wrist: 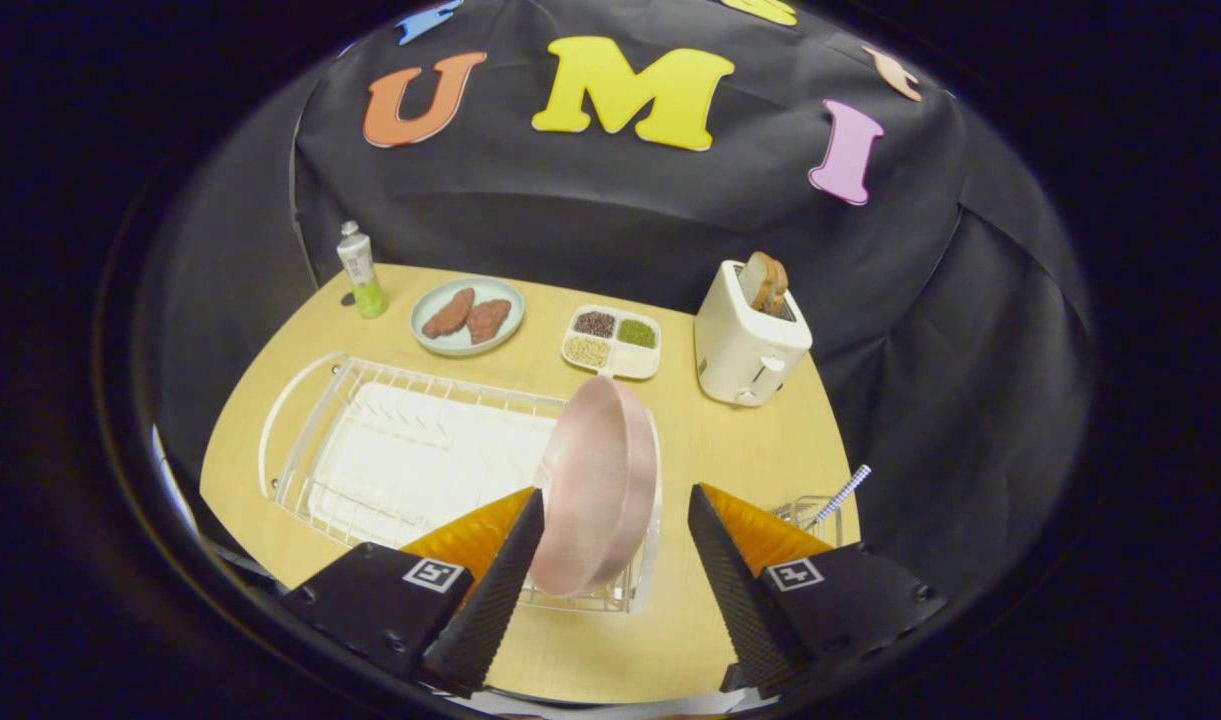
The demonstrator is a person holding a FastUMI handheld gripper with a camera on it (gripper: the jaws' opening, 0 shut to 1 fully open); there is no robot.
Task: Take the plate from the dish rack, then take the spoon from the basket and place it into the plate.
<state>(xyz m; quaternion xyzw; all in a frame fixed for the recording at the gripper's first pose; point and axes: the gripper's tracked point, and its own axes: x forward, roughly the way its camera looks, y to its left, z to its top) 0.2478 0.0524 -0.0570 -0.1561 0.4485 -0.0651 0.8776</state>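
Between spread fingers [610,560]: plate [598,485] (unlabelled)

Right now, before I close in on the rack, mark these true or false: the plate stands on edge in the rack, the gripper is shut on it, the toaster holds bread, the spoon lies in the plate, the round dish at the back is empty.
1. The pink plate stands on edge in the dish rack. True.
2. The gripper is shut on the plate. False: its fingers are open, with the plate between them.
3. The toaster holds bread. True.
4. The spoon lies in the plate. False: it stands in the wire basket.
5. The round dish is empty. False: it holds two brown pieces of food.
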